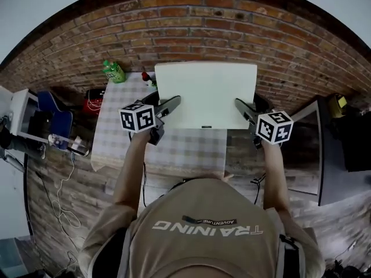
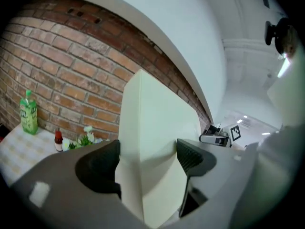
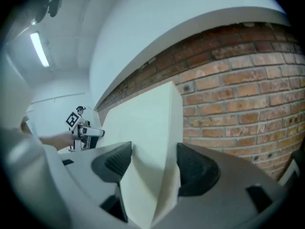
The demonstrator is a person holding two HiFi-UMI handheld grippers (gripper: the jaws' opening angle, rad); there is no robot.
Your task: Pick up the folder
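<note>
The folder (image 1: 206, 94) is a thick cream-white binder, held flat in the air above the checked table (image 1: 122, 138). My left gripper (image 1: 170, 105) is shut on its left edge, and my right gripper (image 1: 242, 108) is shut on its right edge. In the left gripper view the folder (image 2: 152, 142) stands edge-on between both black pads (image 2: 97, 168), with the right gripper (image 2: 217, 136) visible across it. In the right gripper view the folder (image 3: 147, 142) is pinched between the pads (image 3: 195, 168), and the left gripper (image 3: 86, 131) shows at the far side.
A green bottle (image 1: 114, 71) stands at the table's far left corner, with a small red-capped bottle (image 1: 146, 77) and a little plant (image 2: 83, 138) beside it. A brick wall (image 1: 197, 30) runs behind. A blue chair (image 1: 55, 117) is at left, a dark cabinet (image 1: 339, 155) at right.
</note>
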